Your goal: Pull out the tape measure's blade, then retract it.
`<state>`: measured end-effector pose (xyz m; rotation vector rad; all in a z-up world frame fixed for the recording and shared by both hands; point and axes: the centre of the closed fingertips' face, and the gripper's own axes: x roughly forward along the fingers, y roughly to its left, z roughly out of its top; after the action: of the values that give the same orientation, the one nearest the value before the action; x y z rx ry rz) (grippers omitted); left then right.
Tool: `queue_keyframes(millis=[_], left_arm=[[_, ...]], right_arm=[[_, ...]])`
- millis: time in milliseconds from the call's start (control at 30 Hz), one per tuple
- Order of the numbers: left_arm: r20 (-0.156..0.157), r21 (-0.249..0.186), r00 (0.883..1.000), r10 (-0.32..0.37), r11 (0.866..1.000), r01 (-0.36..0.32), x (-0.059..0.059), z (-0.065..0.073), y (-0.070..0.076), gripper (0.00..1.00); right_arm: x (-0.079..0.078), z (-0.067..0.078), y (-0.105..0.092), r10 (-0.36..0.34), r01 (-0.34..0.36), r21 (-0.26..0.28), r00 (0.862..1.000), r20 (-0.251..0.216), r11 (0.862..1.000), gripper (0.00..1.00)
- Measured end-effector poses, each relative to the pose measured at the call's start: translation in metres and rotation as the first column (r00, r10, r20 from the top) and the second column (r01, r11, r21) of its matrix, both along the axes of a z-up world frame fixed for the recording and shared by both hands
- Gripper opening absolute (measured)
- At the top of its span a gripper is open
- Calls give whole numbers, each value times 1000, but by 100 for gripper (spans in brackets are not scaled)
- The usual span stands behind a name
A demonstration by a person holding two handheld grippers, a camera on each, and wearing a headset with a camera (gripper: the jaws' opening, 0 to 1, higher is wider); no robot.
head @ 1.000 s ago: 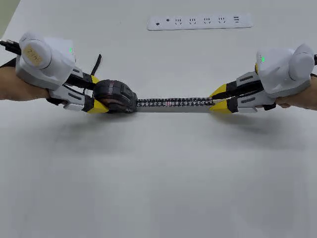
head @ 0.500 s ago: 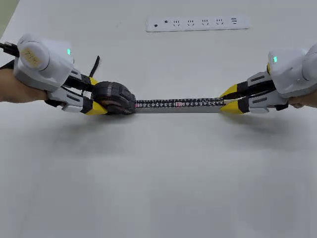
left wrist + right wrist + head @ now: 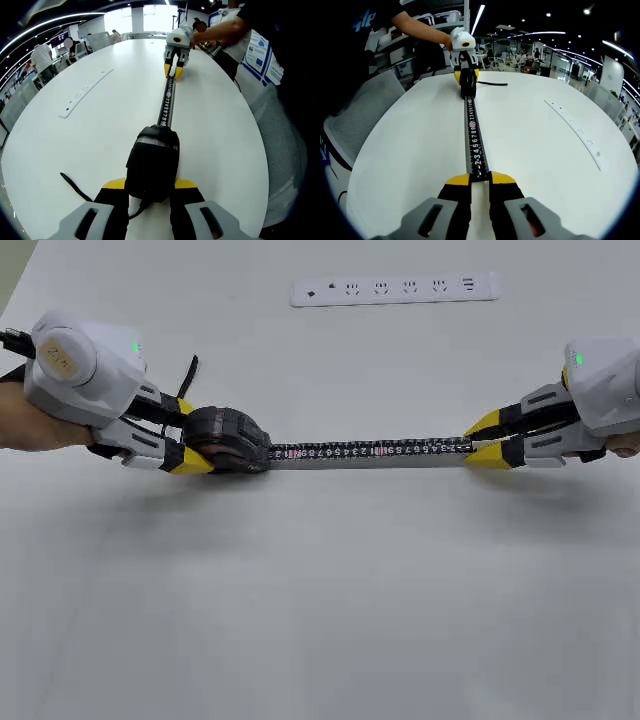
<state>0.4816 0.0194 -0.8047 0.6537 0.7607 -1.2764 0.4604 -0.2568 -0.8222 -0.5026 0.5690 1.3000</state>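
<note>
I clamp the tape measure case [image 3: 227, 440] in my left gripper [image 3: 192, 435] | right gripper [image 3: 475, 445] pinches the blade [image 3: 370, 451] end, well right of the case | blade straight, low over the table [image 3: 320, 590]

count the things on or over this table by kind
tape measure: 1
power strip: 1
grippers: 2, the left gripper and the right gripper
total: 4

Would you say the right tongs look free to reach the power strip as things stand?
Probably not: the right tongs are shut on the blade, though nothing stands between them and the power strip.
</note>
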Motion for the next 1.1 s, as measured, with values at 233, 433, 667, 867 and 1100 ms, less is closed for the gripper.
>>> queue_keyframes(millis=[233, 433, 667, 867, 1100], left_arm=[[-5, 0, 1000, 10, 1000, -10, -1, 1, -1, 29], [-16, -8, 999, 29, 1000, -29, -1, 1, -3, 29], [-10, -7, 1000, 20, 1000, -20, 0, 1, -3, 29], [-10, -1, 1000, 19, 1000, -19, 0, 0, -3, 30], [-6, 4, 1000, 18, 1000, -18, 2, -1, -3, 30]], right_arm=[[-1, -1, -8, -10, 10, -22, 1000, 3, 1000, 11], [-1, -2, -7, -7, 8, -46, 1000, 18, 999, 12], [-1, -3, -6, -1, 3, -70, 1000, 26, 998, 12], [-2, -5, -5, 0, 2, -81, 1000, 23, 997, 13], [-2, -3, -6, -19, 20, -84, 1000, 19, 996, 16]])
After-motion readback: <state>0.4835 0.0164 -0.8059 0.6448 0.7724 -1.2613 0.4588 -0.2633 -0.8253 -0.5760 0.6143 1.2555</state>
